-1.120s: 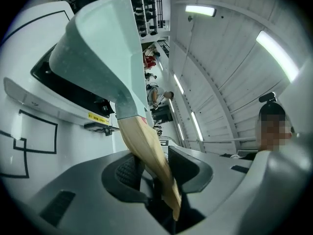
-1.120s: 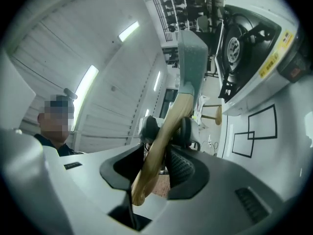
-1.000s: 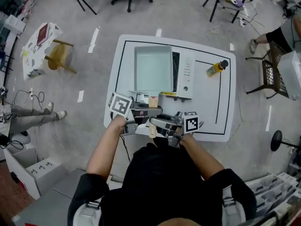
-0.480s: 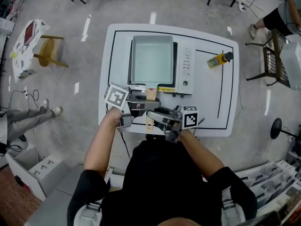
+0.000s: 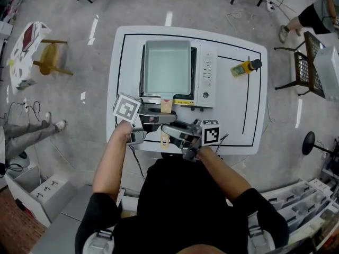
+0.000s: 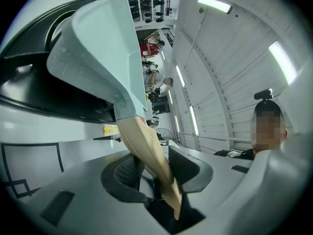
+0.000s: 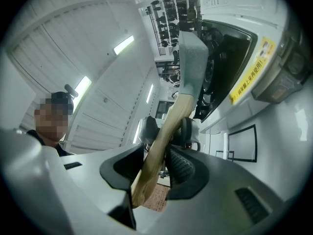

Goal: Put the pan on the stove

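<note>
White tabletop (image 5: 233, 126) with black ruled outlines, standing on a grey floor (image 5: 79, 142) among chairs and a yellow stool (image 5: 50, 60).

Left gripper (image 6: 156, 173): jaws pinching the pan's wooden handle (image 6: 144, 143). The ribbed pads press on both of its sides, and the handle's free end passes back between them toward the camera.

Right gripper (image 7: 159, 163): jaws likewise clamped on the same handle, nearer its free end. The left gripper's jaws show just beyond, closer to the pan.

In the head view the two grippers meet from opposite sides at the tabletop's near edge. The left gripper carries a marker cube (image 5: 127, 108), as does the right (its cube (image 5: 211, 133) sits just right of the handle's end).

The pan (image 5: 167, 67) is square and pale green. It lies over the dark cooking plate of the white stove (image 5: 206, 78), with its handle pointing toward the person and overhanging the stove's front edge. In the left gripper view the pan's underside sits over the black plate, but whether it rests on the plate cannot be told. The stove's control strip runs along the pan's right side.

A yellow bottle (image 5: 242, 67) lies on the tabletop to the right of the stove, well apart from pan and grippers.
</note>
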`<state>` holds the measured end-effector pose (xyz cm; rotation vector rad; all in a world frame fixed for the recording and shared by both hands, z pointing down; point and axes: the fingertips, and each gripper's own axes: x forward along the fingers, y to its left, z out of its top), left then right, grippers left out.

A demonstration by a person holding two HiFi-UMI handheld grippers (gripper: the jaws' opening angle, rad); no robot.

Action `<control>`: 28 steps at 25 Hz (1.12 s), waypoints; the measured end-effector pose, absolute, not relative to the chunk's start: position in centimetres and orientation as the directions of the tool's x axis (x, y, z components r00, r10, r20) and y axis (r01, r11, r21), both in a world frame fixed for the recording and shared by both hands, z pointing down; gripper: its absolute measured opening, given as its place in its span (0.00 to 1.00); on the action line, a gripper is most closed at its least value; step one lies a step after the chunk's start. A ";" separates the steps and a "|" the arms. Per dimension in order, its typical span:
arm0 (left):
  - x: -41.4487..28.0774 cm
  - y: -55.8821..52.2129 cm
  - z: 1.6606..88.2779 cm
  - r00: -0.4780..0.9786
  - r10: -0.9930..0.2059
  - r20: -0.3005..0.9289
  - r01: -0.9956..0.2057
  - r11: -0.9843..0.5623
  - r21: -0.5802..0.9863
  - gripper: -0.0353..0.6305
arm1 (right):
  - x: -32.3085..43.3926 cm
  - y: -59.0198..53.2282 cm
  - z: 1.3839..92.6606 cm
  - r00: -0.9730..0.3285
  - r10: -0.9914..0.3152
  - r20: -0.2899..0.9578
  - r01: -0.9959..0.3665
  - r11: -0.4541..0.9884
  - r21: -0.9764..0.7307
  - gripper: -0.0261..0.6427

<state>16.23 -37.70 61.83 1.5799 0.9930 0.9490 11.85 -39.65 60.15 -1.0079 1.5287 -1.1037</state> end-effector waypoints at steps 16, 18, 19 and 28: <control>16.1 -37.8 62.8 0.382 0.919 0.096 0.128 -0.155 0.980 0.29 | 11.6 -39.7 61.1 -0.198 -0.956 -0.217 -0.056 0.232 -0.971 0.25; 16.2 -37.8 62.6 0.400 0.914 0.064 0.127 -0.124 0.984 0.30 | 11.6 -39.8 61.0 -0.205 -0.955 -0.212 -0.062 0.229 -0.971 0.26; 16.3 -37.7 62.5 0.411 0.910 0.049 0.129 -0.111 0.985 0.30 | 11.6 -39.8 61.0 -0.211 -0.955 -0.208 -0.066 0.226 -0.972 0.26; 16.3 -38.6 62.8 0.450 0.891 0.062 0.160 -0.149 0.976 0.37 | 11.4 -40.2 60.5 -0.233 -0.941 -0.244 -0.039 0.260 -0.965 0.30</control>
